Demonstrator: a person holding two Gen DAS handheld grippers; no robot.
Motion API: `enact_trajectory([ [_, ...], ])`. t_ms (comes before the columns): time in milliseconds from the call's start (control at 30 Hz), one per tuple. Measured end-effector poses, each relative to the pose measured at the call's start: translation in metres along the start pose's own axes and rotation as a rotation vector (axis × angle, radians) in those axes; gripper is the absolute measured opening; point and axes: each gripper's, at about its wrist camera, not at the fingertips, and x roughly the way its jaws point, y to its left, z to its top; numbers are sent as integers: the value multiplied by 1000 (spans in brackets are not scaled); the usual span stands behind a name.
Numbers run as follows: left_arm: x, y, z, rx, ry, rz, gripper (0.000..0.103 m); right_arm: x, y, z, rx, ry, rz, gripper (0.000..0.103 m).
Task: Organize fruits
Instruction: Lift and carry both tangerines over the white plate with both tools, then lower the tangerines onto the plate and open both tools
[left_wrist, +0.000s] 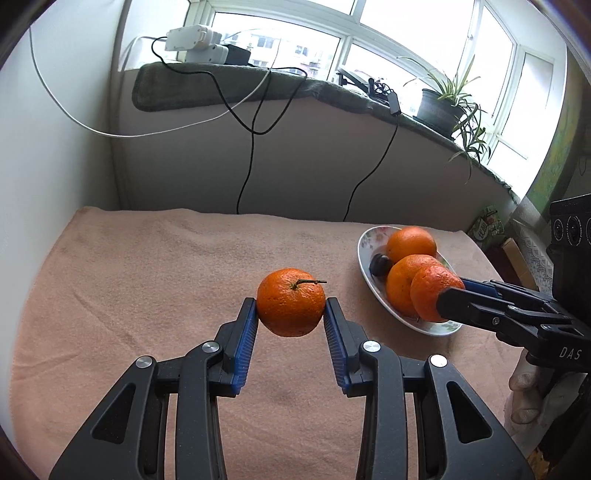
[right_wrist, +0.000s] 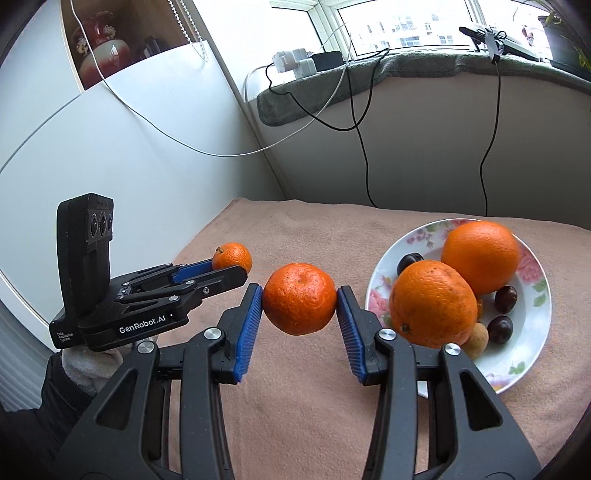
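Note:
My left gripper (left_wrist: 291, 308) is shut on a stemmed mandarin (left_wrist: 290, 301) and holds it above the pink towel (left_wrist: 147, 280); it also shows in the right wrist view (right_wrist: 232, 256). My right gripper (right_wrist: 299, 304) is shut on a second mandarin (right_wrist: 299, 298), held above the towel just left of the floral plate (right_wrist: 532, 314). In the left wrist view this mandarin (left_wrist: 430, 291) hangs over the plate's near rim (left_wrist: 439, 328). The plate holds two large oranges (right_wrist: 480, 254) (right_wrist: 432, 302), several dark plums (right_wrist: 499, 328) and a small tan fruit (right_wrist: 476, 339).
A white wall (left_wrist: 55, 155) bounds the towel on the left and a low wall under the windowsill (left_wrist: 295, 173) at the back. Cables (left_wrist: 251, 155) hang down it. A potted plant (left_wrist: 443, 103) and chargers sit on the sill.

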Motion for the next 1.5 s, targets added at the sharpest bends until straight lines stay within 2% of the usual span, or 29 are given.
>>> enact_trajectory([
  [367, 20, -36, 10, 40, 12, -49, 35, -47, -44, -16, 60, -58, -111, 44],
  [567, 34, -54, 16, 65, 26, -74, 35, -59, -69, -22, 104, -67, -147, 44],
  [1033, 72, -82, 37, 99, 56, -101, 35, -61, -107, -31, 175, -54, -181, 44],
  [1500, 92, -91, 45, 121, 80, -96, 35, -51, -117, -29, 173, -43, -188, 44],
])
